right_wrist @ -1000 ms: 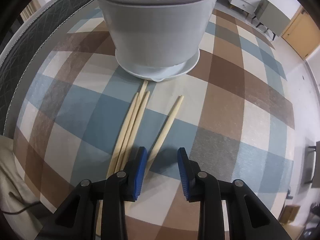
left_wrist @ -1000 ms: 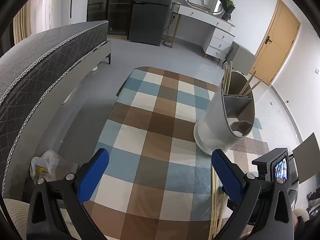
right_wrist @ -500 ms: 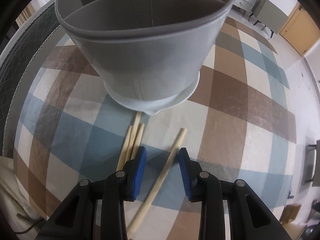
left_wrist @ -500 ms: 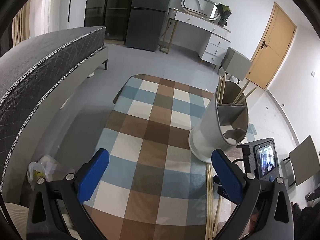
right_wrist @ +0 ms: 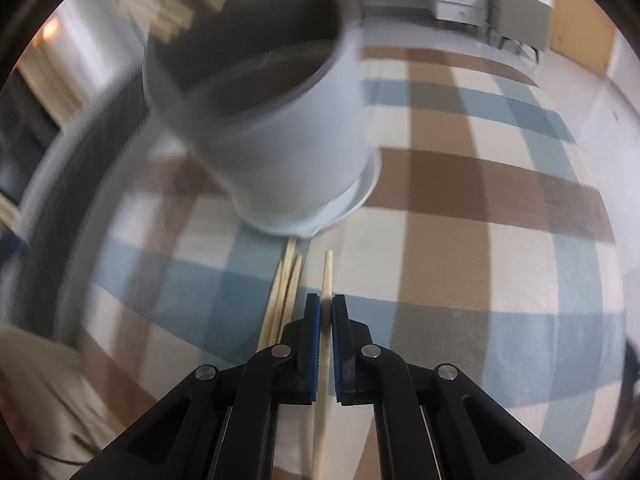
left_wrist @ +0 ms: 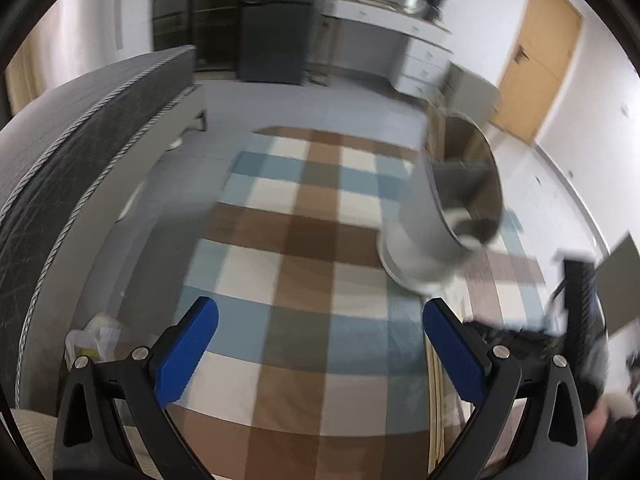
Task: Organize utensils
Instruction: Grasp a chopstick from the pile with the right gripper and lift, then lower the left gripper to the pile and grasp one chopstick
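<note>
Right-hand black tongs with blue pads [right_wrist: 326, 308] I have clamped on one pale wooden chopstick [right_wrist: 327, 276] over the checked tablecloth [right_wrist: 480, 260], near the grey plastic utensil holder [right_wrist: 280, 140]; left tongs [left_wrist: 320, 344] gape empty. No writing legible.

Checked tablecloth [left_wrist: 312, 240] in brown, blue, cream covers table. Dark quilted mattress [left_wrist: 80, 128] stands left of it, crumpled plastic bag [left_wrist: 94, 338] on floor by its base. Beyond: dark fridge [left_wrist: 276, 20], white dresser [left_wrist: 416, 52] with mirror and plant, wooden door [left_wrist: 540, 76] at right.
</note>
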The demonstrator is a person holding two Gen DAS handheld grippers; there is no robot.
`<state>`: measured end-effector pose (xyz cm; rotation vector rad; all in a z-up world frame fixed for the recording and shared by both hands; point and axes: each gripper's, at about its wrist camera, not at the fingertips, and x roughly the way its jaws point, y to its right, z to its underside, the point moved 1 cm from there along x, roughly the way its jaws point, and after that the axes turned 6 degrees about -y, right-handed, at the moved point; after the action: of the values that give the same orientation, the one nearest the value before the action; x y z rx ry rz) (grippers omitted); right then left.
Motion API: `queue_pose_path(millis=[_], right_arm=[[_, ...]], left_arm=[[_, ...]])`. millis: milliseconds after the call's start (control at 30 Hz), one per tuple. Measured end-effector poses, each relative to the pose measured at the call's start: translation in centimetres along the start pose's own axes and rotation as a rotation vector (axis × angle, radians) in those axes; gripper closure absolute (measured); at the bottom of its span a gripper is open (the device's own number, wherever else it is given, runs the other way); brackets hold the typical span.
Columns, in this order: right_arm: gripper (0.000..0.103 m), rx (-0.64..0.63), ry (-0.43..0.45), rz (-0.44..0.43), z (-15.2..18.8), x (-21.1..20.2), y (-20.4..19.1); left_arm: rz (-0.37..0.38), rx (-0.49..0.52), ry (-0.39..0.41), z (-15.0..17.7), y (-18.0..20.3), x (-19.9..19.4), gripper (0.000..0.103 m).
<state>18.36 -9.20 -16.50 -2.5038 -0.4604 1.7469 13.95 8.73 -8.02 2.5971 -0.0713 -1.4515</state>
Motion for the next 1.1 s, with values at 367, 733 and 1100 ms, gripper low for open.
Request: queue_pose_path(millis=[367,733,1100], right_arm=[[0.099,0.209,0.213,-0.227,0.8,-6.1,5.1],[0.099,0.223,0.295,-0.262,1.2,-8.4,7.0],[0.099,0.216,0.320,-0.270,1.0,-9.1,6.9]], left_arm=[[0.067,0.122,-0.307,3.4,5.8,7.4,0.004],[-0.077,0.140,-0.394,4.7,7.0,11.0,0.007],[-0.142,0.158,-0.411,4.6,7.4,11.1,0.006]])
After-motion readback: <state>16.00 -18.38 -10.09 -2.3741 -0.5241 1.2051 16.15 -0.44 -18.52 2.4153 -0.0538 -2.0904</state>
